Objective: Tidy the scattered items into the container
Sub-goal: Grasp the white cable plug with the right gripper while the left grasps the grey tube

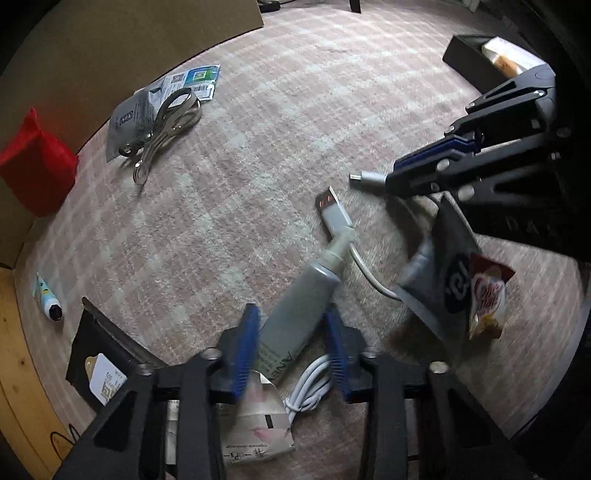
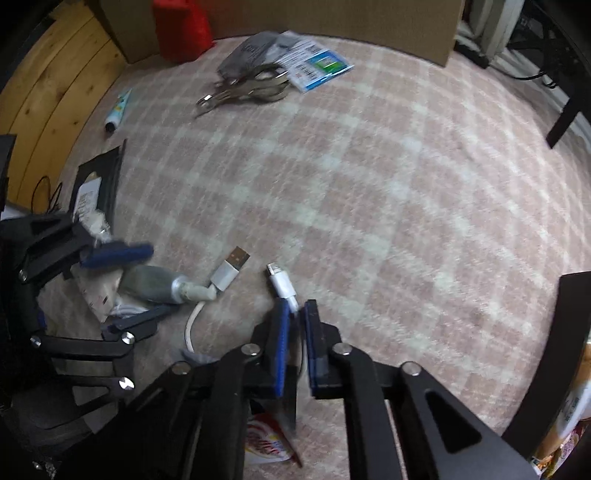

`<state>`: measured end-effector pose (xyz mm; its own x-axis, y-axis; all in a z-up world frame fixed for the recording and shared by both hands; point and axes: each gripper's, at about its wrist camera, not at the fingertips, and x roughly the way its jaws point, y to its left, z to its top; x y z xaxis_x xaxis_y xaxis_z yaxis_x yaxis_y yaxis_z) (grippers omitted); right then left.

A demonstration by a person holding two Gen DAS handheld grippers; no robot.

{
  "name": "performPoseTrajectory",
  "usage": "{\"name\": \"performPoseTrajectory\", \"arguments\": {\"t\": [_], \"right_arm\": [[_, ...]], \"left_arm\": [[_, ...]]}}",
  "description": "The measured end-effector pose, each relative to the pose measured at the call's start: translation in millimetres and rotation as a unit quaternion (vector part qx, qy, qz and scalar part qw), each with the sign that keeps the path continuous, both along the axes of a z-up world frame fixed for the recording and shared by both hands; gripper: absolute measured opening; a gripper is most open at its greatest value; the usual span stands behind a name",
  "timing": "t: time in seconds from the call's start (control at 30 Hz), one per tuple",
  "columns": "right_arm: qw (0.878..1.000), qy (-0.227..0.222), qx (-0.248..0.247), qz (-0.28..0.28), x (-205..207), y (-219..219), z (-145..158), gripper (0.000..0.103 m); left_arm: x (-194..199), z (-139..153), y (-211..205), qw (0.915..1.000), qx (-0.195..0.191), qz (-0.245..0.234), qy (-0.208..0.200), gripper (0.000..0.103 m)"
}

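A white USB cable [image 1: 349, 254] lies on the plaid carpet with its USB-A plug [image 2: 231, 267] free. My right gripper [image 2: 295, 314] is shut on the cable's small-plug end [image 2: 280, 282]; it also shows in the left wrist view [image 1: 391, 179]. My left gripper [image 1: 291, 317] is open around a grey tube [image 1: 295, 314], fingers on either side, apart from it. The tube shows in the right wrist view [image 2: 155, 284]. A black container [image 1: 476, 61] stands far right, holding white items.
Metal scissors [image 1: 166, 125] lie on flat packets [image 1: 192, 79] at the far left. A small tube [image 1: 46, 295], a black packet [image 1: 96, 354], a coffee sachet [image 1: 485, 295], a white sachet [image 1: 258, 424], a red bag [image 1: 33, 166] and a cardboard box [image 2: 295, 18] are around.
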<state>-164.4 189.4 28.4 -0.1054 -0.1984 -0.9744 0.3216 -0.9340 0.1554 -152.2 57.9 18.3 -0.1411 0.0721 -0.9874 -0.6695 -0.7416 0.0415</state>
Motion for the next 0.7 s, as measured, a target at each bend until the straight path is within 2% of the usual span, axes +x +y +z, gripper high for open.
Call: {"name": "performPoseTrajectory", "arguments": {"t": [0.07,0.1,0.13,0.17,0.27,0.43,0.57,0.6,0.7], "right_arm": [[1.000,0.004,0.001,-0.012,-4,6,3,0.007],[1.000,0.005,0.000,-0.017,-5,9,4,0.006],[1.000,0.008,-0.002,-0.023,-7,13,6,0.006],[1.000,0.010,-0.004,-0.029,-8,16,8,0.006],[0.999,0.015,-0.017,-0.045,-10,26,14,0.001],[0.997,0.022,-0.041,-0.061,-13,37,28,0.001],[0.996,0.012,-0.049,-0.070,-18,44,29,0.001],[0.996,0.002,-0.051,-0.069,-18,44,28,0.004],[0.997,-0.004,-0.042,-0.057,-16,40,27,0.019]], "left_arm": [[-3,1,-1,0.9999,0.009,0.008,-0.001,0.022],[-4,1,-1,0.9999,0.013,0.011,-0.002,0.013],[-5,1,-2,0.9997,0.018,0.016,-0.005,0.009],[-7,1,-3,0.9995,0.020,0.023,-0.005,0.007],[-11,2,-6,0.9987,0.029,0.042,-0.004,0.007],[-18,9,-11,0.9969,0.047,0.064,-0.001,0.007],[-22,13,-14,0.9967,0.046,0.067,0.003,0.007],[-22,13,-15,0.9967,0.046,0.068,0.003,0.007],[-22,11,-15,0.9965,0.044,0.071,0.001,0.007]]}}
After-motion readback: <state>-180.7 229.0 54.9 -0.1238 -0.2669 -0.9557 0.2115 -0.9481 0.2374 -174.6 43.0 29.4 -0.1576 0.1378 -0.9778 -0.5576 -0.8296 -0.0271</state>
